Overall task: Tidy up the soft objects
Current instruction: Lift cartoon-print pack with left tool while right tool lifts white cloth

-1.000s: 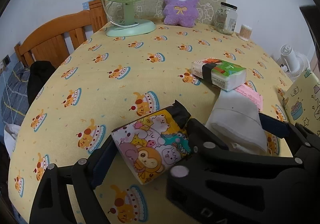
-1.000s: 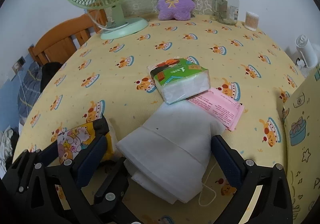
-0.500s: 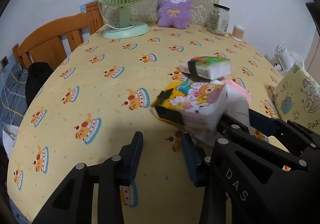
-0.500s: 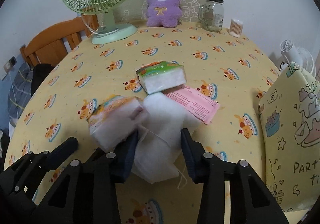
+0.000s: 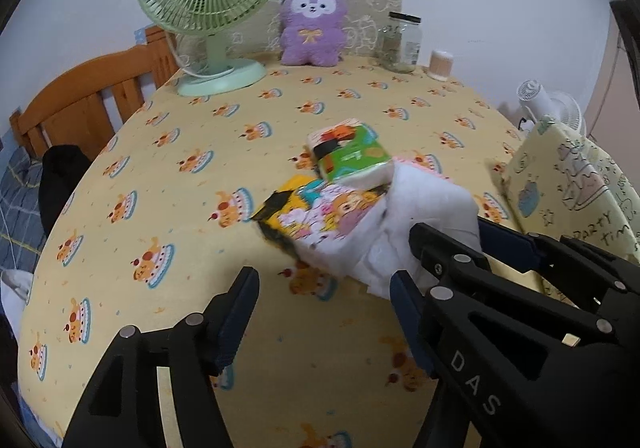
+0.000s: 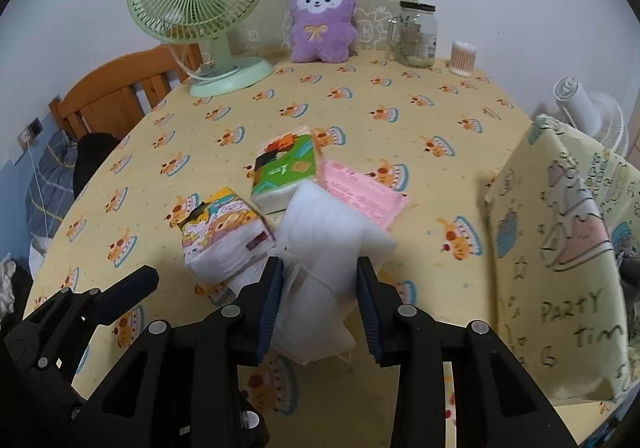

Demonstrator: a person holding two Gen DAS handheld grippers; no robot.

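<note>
1. On the cake-print tablecloth [image 6: 400, 96], the right gripper [image 6: 319, 300] pinches a white padded bundle [image 6: 332, 224] between both pads, closed tight on it.
2. The left gripper [image 5: 322, 312] is opening, its jaws empty.
3. The cartoon-print tissue pack [image 5: 320, 214] lies just beyond it, leaning on the bundle (slightly blurred).
4. Behind sit a green tissue pack [image 6: 286, 168] and pink packet [image 6: 362, 196].
5. A paper gift bag [image 6: 560, 256] stands right.

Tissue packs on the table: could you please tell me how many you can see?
2. The green tissue pack lies mid-table beside the pink leaflet; the cartoon-print tissue pack sits nearer, left of the white bundle. Others may be hidden beneath.
</note>
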